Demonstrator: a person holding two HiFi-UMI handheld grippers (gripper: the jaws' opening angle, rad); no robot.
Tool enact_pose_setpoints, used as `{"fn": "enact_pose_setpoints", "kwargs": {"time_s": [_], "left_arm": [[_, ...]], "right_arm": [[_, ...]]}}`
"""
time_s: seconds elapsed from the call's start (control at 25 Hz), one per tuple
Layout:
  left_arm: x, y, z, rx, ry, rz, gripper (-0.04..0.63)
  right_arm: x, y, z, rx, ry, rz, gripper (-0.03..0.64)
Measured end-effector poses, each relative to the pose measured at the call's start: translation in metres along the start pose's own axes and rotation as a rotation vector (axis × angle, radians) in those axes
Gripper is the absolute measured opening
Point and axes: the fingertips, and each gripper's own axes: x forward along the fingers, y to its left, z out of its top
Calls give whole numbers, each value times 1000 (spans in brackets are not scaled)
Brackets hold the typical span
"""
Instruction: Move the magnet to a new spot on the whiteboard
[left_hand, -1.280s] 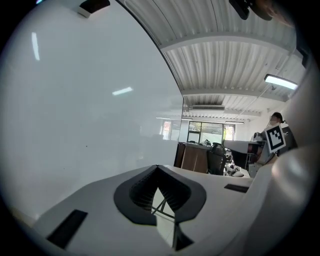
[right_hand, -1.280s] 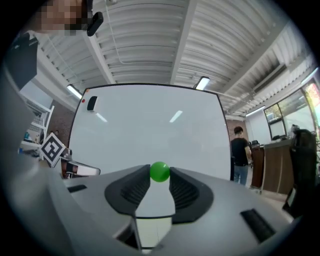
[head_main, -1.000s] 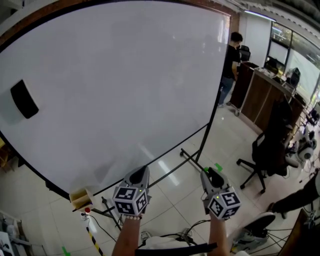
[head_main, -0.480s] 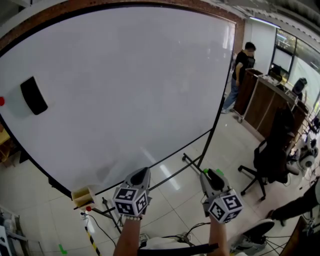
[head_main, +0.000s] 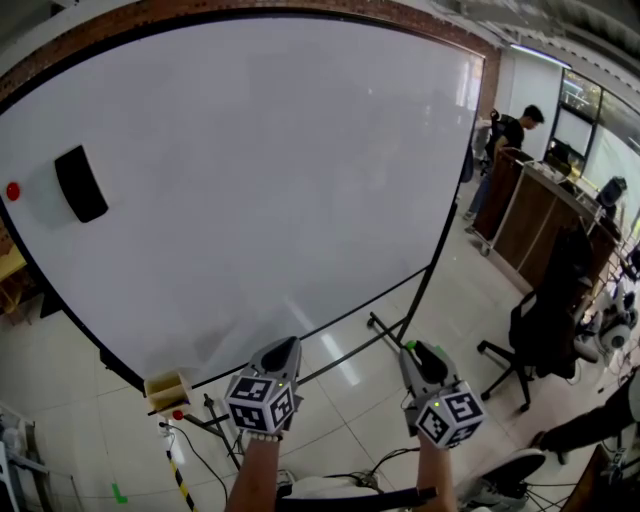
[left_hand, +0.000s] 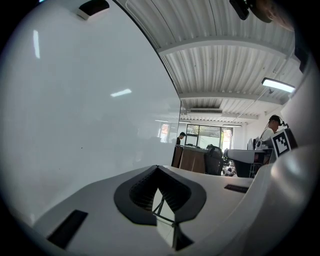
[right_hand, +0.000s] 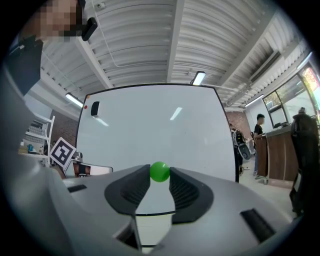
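Observation:
The big whiteboard (head_main: 250, 180) fills the head view, with a black eraser (head_main: 80, 183) and a red magnet (head_main: 12, 190) at its left edge. My right gripper (head_main: 413, 349) is held low in front of the board's lower right corner, apart from the board. It is shut on a small green ball magnet (right_hand: 159, 171), pinched between its fingertips. The right gripper view looks straight at the whiteboard (right_hand: 155, 130), with the eraser (right_hand: 95, 108) at its top left. My left gripper (head_main: 287, 347) hovers near the bottom edge, shut and holding nothing; its tips (left_hand: 157, 168) meet beside the board (left_hand: 75, 110).
A small wooden box (head_main: 165, 392) hangs below the board's lower left. The stand's black legs (head_main: 385, 327) run over the tiled floor. At the right are an office chair (head_main: 535, 310), a wooden counter (head_main: 540, 195) and a person (head_main: 515, 130). Cables (head_main: 200, 455) lie near my feet.
The head view has swung left and up, so the eraser shifted right and the red magnet came into sight. The person in the background walked right. Both grippers barely moved.

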Motion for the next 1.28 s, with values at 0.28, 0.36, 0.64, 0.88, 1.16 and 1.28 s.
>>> {"fn": "enact_pose_setpoints", "kwargs": {"time_s": [0.28, 0.36, 0.64, 0.88, 1.16, 1.28], "left_arm": [[5, 1, 2, -4, 3, -10, -8], [6, 3, 3, -18, -2, -13, -8], [11, 8, 9, -28, -14, -9, -8], [15, 14, 19, -8, -22, 4, -8], [13, 27, 23, -6, -28, 31, -8], [9, 35, 23, -12, -30, 46, -8]], "right_arm": [[6, -3, 2, -12, 7, 4, 132], [9, -3, 2, -13, 7, 7, 132], [28, -9, 16, -38, -18, 21, 132], [67, -7, 69, -141, -79, 65, 132], [121, 10, 145, -293, -157, 105, 132], [142, 20, 174, -340, -178, 121, 133]]}}
